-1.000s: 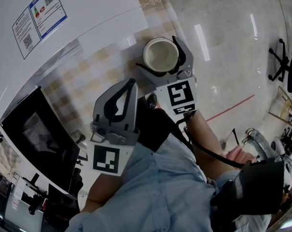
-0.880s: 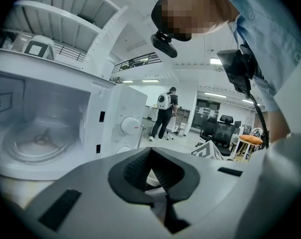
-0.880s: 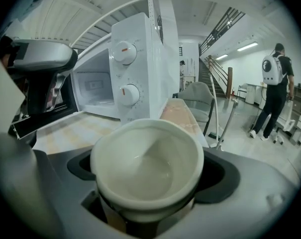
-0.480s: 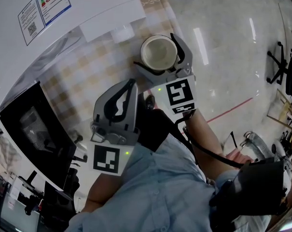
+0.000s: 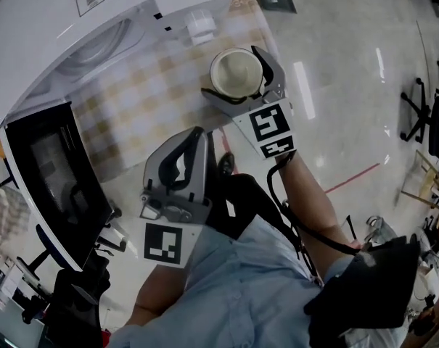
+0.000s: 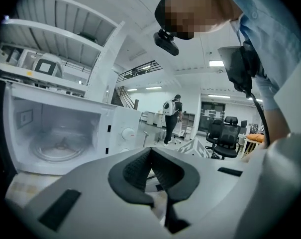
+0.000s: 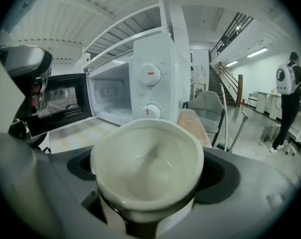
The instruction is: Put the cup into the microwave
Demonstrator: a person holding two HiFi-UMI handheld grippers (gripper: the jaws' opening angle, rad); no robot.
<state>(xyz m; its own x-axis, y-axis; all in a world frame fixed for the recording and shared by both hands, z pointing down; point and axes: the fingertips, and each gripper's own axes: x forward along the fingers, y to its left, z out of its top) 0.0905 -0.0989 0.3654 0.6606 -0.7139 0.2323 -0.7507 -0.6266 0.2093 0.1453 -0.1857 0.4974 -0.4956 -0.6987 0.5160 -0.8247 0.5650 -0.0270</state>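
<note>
A cream cup (image 5: 236, 73) (image 7: 146, 168) stands upright between the jaws of my right gripper (image 5: 242, 78) (image 7: 150, 183), which is shut on it above the checked tabletop (image 5: 139, 100). The white microwave (image 5: 96, 20) (image 7: 140, 83) stands ahead with its dark door (image 5: 52, 180) (image 7: 58, 103) swung open and its white cavity (image 6: 55, 133) showing a glass turntable. My left gripper (image 5: 181, 167) (image 6: 152, 176) hangs nearer to me, shut, with nothing between its jaws.
The microwave's two control knobs (image 7: 149, 75) face the right gripper view. A grey chair (image 7: 205, 106) stands at the table's far end. Black office chairs (image 6: 222, 136) and a person with a backpack (image 6: 170, 116) are in the room beyond.
The view has shifted so that more of the open microwave and its door show. The right gripper with the cup has moved slightly up-frame toward the microwave; the left gripper keeps its place.
</note>
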